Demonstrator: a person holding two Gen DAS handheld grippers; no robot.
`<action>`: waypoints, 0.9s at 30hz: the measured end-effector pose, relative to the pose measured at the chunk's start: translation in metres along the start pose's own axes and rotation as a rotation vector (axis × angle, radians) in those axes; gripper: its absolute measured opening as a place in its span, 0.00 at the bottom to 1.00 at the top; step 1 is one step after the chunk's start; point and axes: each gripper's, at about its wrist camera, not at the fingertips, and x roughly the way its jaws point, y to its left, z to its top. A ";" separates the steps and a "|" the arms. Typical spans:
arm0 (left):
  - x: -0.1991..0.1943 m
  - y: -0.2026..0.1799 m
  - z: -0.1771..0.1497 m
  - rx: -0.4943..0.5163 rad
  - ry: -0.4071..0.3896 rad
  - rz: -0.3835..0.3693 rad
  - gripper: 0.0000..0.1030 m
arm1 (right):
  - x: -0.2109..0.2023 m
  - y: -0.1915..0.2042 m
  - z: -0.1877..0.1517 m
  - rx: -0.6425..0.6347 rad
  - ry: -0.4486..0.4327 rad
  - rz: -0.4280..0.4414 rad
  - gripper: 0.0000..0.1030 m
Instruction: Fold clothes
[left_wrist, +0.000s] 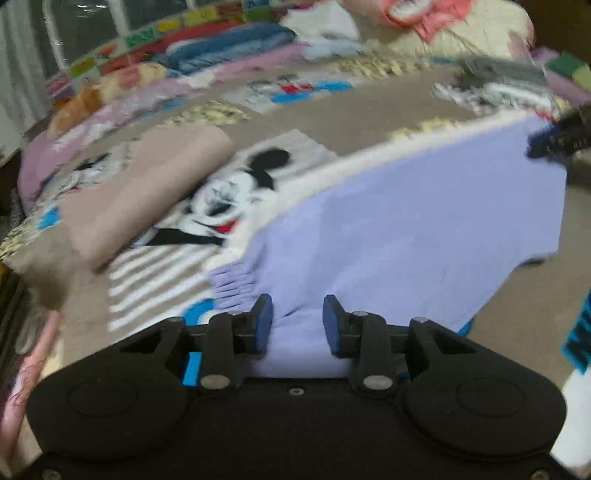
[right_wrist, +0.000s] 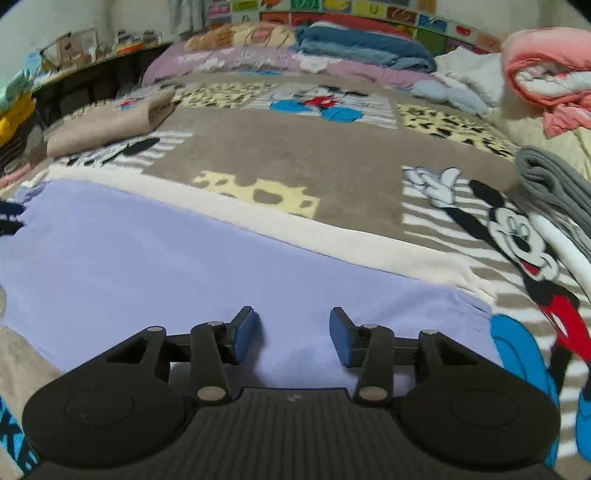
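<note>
On a cartoon-print fleece bed blanket (right_wrist: 295, 147), a lavender cotton garment (right_wrist: 166, 258) lies flat, both grippers over its near edge. Left gripper (left_wrist: 297, 321) and right gripper (right_wrist: 293, 334) stand parted, clamping nothing; pinching level corners together should keep any fold square.

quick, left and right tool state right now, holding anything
Left tool: open, lavender garment between its fingers, not clamped.
Right tool: open, over the same garment, holding nothing.

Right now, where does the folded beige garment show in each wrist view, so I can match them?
Left wrist: folded beige garment lies left of centre, beside the lavender garment.
Right wrist: it sits upper left, beyond the lavender garment.
Shared landmark: the cream strip along the lavender cloth's far edge.
</note>
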 end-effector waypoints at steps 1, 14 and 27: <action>-0.002 0.002 -0.002 -0.002 0.008 0.005 0.29 | -0.004 -0.001 -0.001 0.012 -0.012 -0.007 0.45; -0.013 -0.036 -0.033 0.066 0.087 -0.026 0.29 | -0.022 0.160 0.003 -0.231 -0.155 0.242 0.40; -0.002 -0.036 -0.020 0.004 -0.124 -0.064 0.30 | -0.013 0.210 -0.030 -0.289 -0.109 0.285 0.47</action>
